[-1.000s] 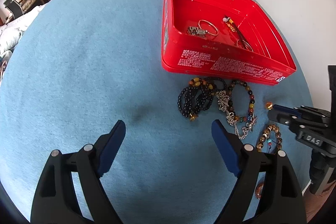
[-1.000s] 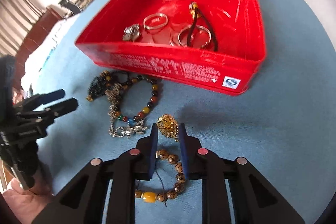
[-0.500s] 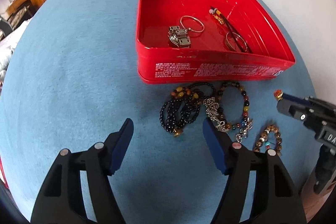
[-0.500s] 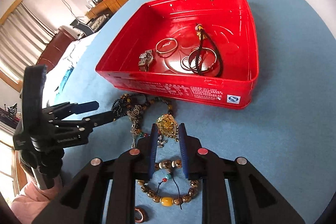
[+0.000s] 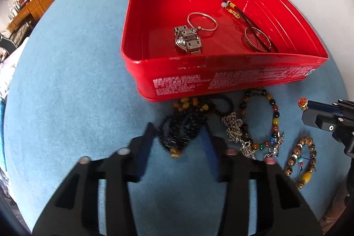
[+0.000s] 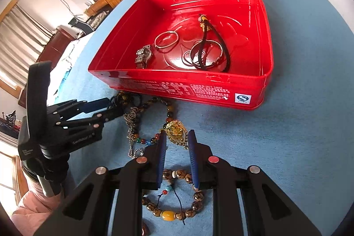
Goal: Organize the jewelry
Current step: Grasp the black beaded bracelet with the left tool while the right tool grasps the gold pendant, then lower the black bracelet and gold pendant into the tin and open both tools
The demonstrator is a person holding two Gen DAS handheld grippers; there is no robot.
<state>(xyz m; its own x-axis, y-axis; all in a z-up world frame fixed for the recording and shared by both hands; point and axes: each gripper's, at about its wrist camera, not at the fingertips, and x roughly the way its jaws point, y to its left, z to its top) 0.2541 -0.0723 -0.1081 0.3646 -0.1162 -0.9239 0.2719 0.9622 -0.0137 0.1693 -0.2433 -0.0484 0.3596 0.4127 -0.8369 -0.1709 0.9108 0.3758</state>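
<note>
Motion blur smears the left gripper's fingers [image 5: 148,136] and the black bead strand [image 5: 183,127] between them.

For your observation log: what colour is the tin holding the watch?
Red, with white print on its outer wall: the tin shows best in the right wrist view.

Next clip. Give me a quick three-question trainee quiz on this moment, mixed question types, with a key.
1. True or false: the right gripper holds a gold pendant above the blue cloth.
2. Which lies inside the red tin? A) black bead bracelet B) watch C) brown bead bracelet
3. Fill in: the left gripper is ___ around the black bead bracelet.

Key: 1 true; 2 B; 3 open
</note>
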